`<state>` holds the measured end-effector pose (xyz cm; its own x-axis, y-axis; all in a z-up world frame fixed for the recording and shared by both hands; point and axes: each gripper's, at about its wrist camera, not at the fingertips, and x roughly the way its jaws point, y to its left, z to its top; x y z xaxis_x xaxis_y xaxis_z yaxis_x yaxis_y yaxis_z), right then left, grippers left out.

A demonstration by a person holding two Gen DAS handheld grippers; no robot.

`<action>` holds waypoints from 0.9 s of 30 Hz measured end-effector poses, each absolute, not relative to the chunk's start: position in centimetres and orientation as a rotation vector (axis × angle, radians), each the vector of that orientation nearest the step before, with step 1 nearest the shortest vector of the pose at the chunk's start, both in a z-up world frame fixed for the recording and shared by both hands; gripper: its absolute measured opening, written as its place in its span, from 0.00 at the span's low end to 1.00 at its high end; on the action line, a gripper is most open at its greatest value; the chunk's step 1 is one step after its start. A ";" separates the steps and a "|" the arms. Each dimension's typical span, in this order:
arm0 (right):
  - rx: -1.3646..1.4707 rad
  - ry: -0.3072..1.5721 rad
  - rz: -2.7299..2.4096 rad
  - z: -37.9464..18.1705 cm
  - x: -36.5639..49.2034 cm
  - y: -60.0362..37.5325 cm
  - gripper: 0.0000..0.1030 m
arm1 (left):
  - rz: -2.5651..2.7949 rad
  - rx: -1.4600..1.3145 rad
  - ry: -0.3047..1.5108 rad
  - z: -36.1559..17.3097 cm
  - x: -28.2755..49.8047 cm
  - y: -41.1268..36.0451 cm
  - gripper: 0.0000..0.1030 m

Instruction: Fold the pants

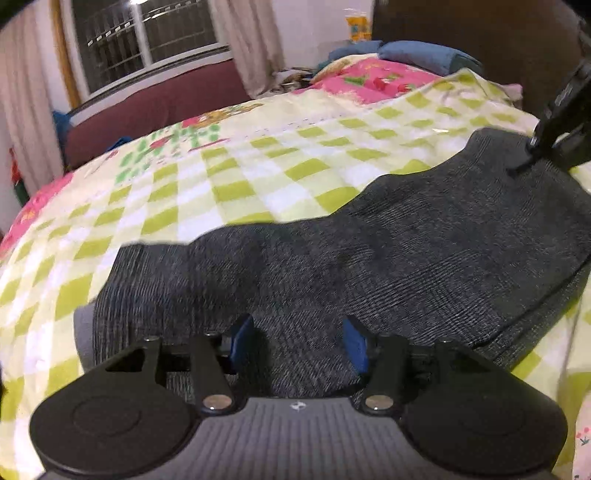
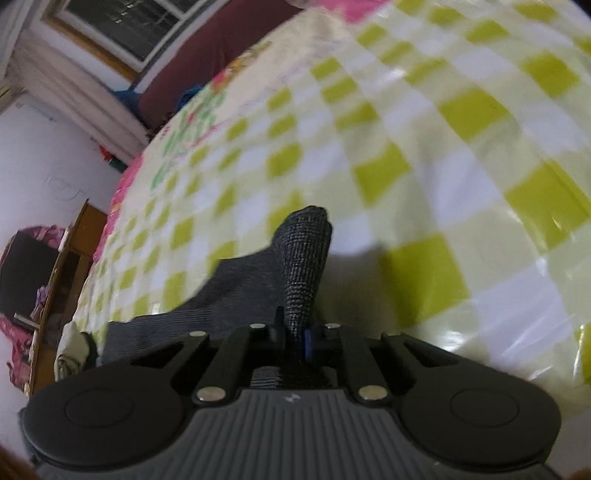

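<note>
Dark grey knit pants (image 1: pixel 388 258) lie across the green-and-white checked bedcover (image 1: pixel 229 173), running from near left to far right. My left gripper (image 1: pixel 299 343) is open, its blue-padded fingers (image 1: pixel 242 339) spread just over the near part of the cloth. My right gripper (image 2: pixel 297 341) is shut on a pinched fold of the pants (image 2: pixel 304 254), which rises in a peak between its jaws. The right gripper also shows in the left wrist view (image 1: pixel 532 155) at the far right end of the pants.
A maroon headboard or sofa (image 1: pixel 155 107) and a window (image 1: pixel 147 33) stand beyond the bed. Blue pillows (image 1: pixel 421 55) and a pink patterned quilt (image 1: pixel 376 79) lie at the far right. A wooden cabinet (image 2: pixel 70 251) stands at the left of the bed.
</note>
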<state>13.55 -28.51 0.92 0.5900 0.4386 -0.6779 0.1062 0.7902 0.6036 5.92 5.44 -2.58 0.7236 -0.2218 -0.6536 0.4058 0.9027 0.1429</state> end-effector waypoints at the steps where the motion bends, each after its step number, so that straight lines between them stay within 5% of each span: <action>1: 0.638 0.937 0.222 1.9 13.7 -27.3 0.09 | -0.351 0.268 0.676 -2.6 6.2 5.9 0.65; 10: 0.635 0.939 0.329 6.4 17.1 -15.4 0.10 | -0.425 0.151 0.599 -0.9 4.5 7.2 0.64; 27: 0.600 1.020 0.300 2.0 21.3 -0.3 0.15 | -0.372 -0.146 0.607 0.1 3.7 15.5 0.64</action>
